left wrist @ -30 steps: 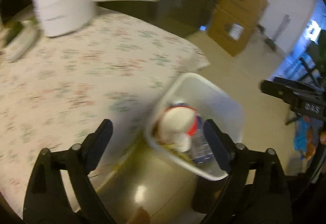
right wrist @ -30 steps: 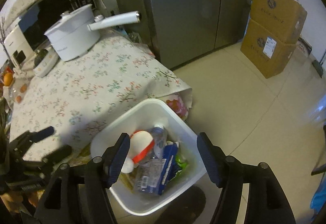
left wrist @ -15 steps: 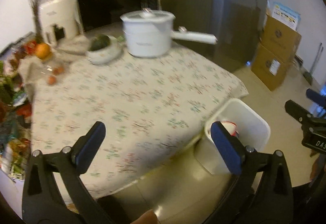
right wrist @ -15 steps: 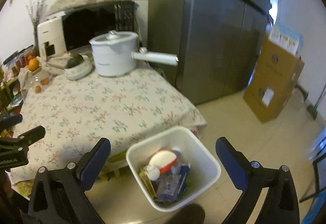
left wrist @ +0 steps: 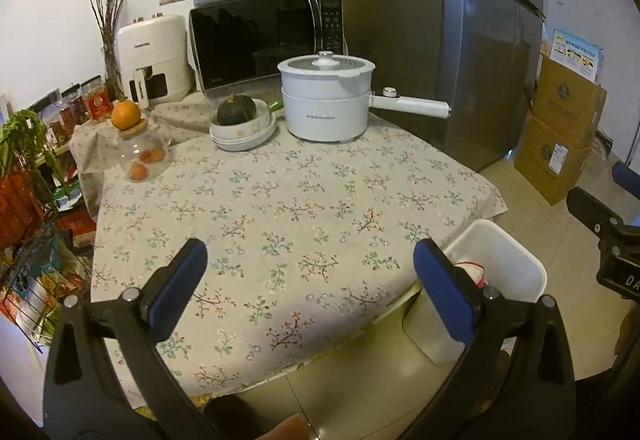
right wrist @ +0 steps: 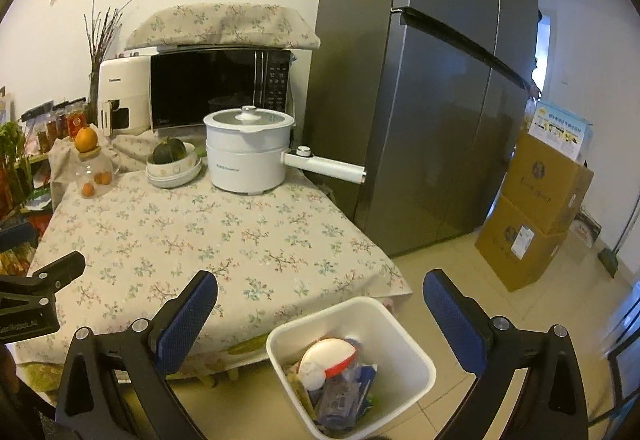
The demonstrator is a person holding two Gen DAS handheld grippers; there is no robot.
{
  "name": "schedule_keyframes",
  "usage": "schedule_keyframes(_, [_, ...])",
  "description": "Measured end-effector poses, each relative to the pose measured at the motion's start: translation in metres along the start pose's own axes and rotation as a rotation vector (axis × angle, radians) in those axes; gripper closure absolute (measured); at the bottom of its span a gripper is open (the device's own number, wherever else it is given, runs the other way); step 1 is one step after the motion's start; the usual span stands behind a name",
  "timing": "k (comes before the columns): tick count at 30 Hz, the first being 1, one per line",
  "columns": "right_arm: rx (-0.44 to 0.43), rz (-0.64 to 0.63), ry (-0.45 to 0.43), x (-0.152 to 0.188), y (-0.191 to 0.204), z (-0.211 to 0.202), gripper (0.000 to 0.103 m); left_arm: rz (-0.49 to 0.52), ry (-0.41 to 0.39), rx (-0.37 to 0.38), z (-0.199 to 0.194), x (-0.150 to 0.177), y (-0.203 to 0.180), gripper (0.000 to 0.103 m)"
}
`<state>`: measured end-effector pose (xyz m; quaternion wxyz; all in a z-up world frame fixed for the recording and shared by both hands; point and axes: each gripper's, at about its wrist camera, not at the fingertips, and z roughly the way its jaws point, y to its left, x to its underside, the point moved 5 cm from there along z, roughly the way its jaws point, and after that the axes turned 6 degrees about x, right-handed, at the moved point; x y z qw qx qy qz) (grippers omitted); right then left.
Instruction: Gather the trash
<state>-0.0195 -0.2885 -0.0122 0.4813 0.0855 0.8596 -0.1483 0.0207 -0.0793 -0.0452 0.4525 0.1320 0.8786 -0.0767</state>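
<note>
Both grippers held up over the near table edge, nothing in either. Left gripper [left wrist: 310, 282] jaws spread wide, blue pads facing each other, floral cloth [left wrist: 288, 200] showing between them. Right gripper [right wrist: 320, 314] jaws also wide apart, hanging above the bin [right wrist: 416, 352].

Bin is white, square, on the tile floor just beside the table's right front corner. Trash [right wrist: 332, 372] sits inside: a round white and red piece on top, a clear plastic bottle and blue wrappers under it, something green at the side. From the left view only the bin rim [left wrist: 520, 260] and the white and red piece show, partly hidden behind the right finger.

On the table, far end: white pot [left wrist: 326, 100] with lid and long handle pointing right, bowl [left wrist: 244, 128] with a dark green squash in it, glass jar [left wrist: 144, 156] with an orange on top. Microwave [left wrist: 264, 40] behind under a cloth cover, white appliance left of it. Grey fridge [right wrist: 440, 100] right of the table, cardboard boxes [right wrist: 536, 216] stacked on the floor beyond
</note>
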Motion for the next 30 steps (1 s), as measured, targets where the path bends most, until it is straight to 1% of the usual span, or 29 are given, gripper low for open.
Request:
schedule_keyframes(15, [0.000,-0.002,-0.015,0.000,0.002,0.000,0.000,0.004,-0.013,-0.001,-0.004,-0.001,-0.005,0.001])
schedule_keyframes(26, [-0.009,0.012,-0.002,-0.002,0.003,0.004,0.000,0.004,0.015,0.013,0.003,0.001,-0.006,0.001])
schedule_keyframes(30, [-0.022,0.019,0.000,-0.007,0.011,0.010,0.000,-0.013,0.026,0.024,0.005,-0.001,0.000,0.001])
